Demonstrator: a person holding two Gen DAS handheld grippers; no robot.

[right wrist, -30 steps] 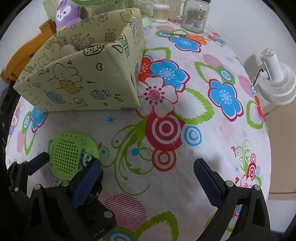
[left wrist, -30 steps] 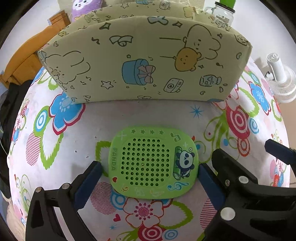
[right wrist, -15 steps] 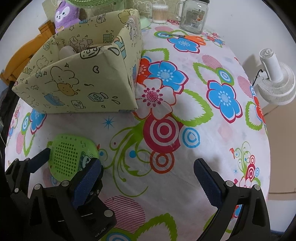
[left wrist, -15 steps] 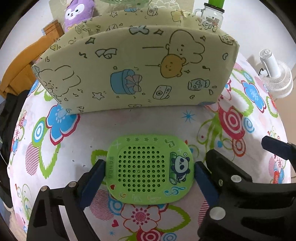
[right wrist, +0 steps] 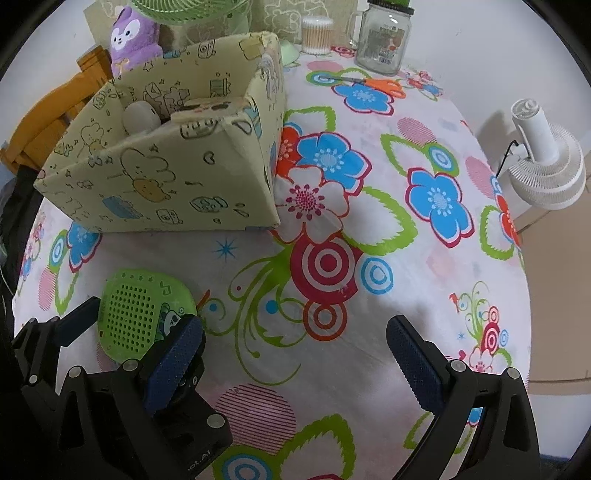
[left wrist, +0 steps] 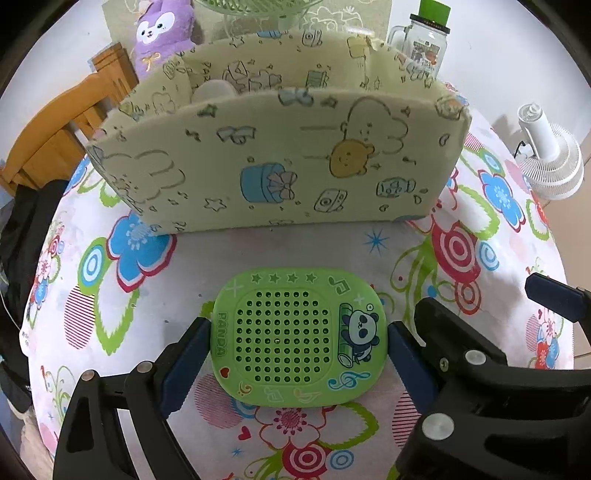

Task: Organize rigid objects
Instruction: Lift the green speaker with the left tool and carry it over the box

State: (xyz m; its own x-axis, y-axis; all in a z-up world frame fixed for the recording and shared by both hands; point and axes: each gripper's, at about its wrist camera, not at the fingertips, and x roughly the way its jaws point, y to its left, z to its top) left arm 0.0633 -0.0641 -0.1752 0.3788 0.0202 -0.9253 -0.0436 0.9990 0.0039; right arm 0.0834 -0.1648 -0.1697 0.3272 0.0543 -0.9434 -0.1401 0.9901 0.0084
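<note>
A flat green perforated panda case (left wrist: 299, 338) is held between the blue pads of my left gripper (left wrist: 297, 354), a little above the flowered tablecloth. It also shows in the right wrist view (right wrist: 142, 319), with the left gripper's fingers (right wrist: 79, 321) around it. Beyond it stands a cream cartoon-print box (left wrist: 280, 162), open on top, also in the right wrist view (right wrist: 177, 162), with a white rounded object (right wrist: 140, 116) inside. My right gripper (right wrist: 295, 358) is open and empty over the cloth, to the right of the case.
A glass jar with a green lid (right wrist: 384, 40), a cotton-swab tub (right wrist: 317, 35) and orange scissors (right wrist: 376, 83) sit at the table's far end. A purple plush (right wrist: 131, 37) and a green fan stand behind the box. A white fan (right wrist: 546, 170) stands off the right edge. A wooden chair (left wrist: 55, 136) is at the left.
My left gripper has closed on the green case and lifted it; the view has risen, so the inside of the box now shows. The right gripper has stayed open, nearly still.
</note>
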